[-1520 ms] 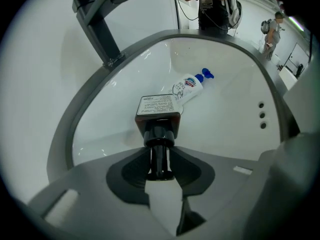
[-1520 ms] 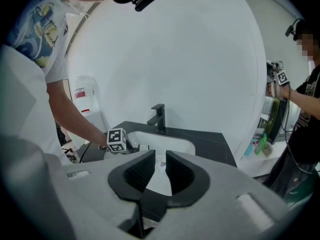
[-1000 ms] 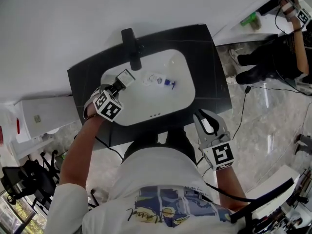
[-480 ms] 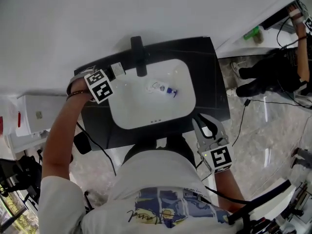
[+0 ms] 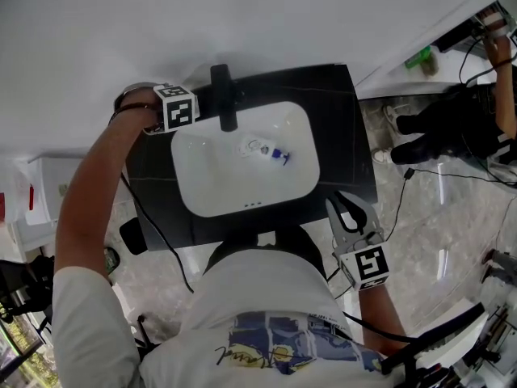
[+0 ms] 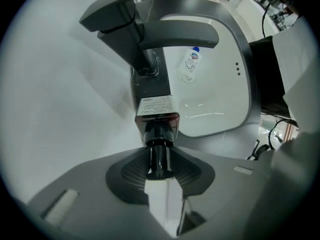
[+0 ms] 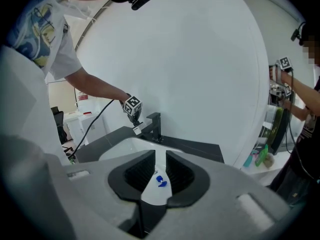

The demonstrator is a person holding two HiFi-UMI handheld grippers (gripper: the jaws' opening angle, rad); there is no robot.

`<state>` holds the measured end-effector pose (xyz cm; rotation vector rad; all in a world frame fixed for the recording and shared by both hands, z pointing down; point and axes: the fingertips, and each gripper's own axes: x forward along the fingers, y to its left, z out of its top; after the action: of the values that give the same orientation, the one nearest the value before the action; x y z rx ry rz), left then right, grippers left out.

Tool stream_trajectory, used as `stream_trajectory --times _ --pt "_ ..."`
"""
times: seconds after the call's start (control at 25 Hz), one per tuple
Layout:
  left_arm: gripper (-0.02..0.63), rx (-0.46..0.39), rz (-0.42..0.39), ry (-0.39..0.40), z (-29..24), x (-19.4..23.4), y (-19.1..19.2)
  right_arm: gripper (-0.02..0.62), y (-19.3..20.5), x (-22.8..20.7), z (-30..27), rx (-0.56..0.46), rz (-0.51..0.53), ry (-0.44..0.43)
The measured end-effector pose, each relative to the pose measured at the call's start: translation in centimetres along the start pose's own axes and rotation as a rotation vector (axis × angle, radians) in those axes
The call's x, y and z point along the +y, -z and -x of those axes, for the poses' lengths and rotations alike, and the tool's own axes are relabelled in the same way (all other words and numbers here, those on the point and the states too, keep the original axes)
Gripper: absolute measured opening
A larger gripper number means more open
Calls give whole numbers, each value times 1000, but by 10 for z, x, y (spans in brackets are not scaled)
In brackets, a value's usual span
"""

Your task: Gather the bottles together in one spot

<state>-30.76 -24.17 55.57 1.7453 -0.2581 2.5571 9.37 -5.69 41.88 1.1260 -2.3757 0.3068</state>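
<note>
A dark bottle [image 6: 156, 109] with a white label and a black neck is held by that neck in my left gripper [image 6: 161, 169], which is shut on it. It hangs right beside the black faucet [image 6: 150, 34] at the back left of the black counter [image 5: 339, 128]. In the head view the left gripper [image 5: 192, 103] is at the counter's back edge, and the bottle is hidden there. A small clear bottle with a blue cap [image 5: 266, 149] lies in the white basin [image 5: 210, 184]. My right gripper [image 5: 347, 208] is open and empty at the counter's front right.
The faucet [image 5: 224, 95] rises at the basin's back edge. A white side counter at the far right carries a green bottle [image 5: 416, 57], and another person [image 5: 468, 95] stands there. A white cabinet [image 5: 65, 188] is to the left. A cable [image 5: 157, 233] trails from my left arm.
My left gripper has carried the dark bottle from over the basin's left side back to the counter's rear edge beside the faucet. The right gripper has barely moved.
</note>
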Motion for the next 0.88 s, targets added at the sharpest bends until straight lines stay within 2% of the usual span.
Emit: stream_trajectory --times 0.24,0.44,0.76,0.88 --pt "124 117 -121 21 -7 17 -8 65 4 -12 2 -6 -12 10" --pt "127 178 -178 41 -8 22 -13 65 7 -16 3 7 -20 19" --pt "146 214 -146 94 -4 22 -17 66 10 -6 -1 60 -30 8" --pt "158 192 -121 145 -6 13 -20 65 10 -2 -2 85 -21 4"
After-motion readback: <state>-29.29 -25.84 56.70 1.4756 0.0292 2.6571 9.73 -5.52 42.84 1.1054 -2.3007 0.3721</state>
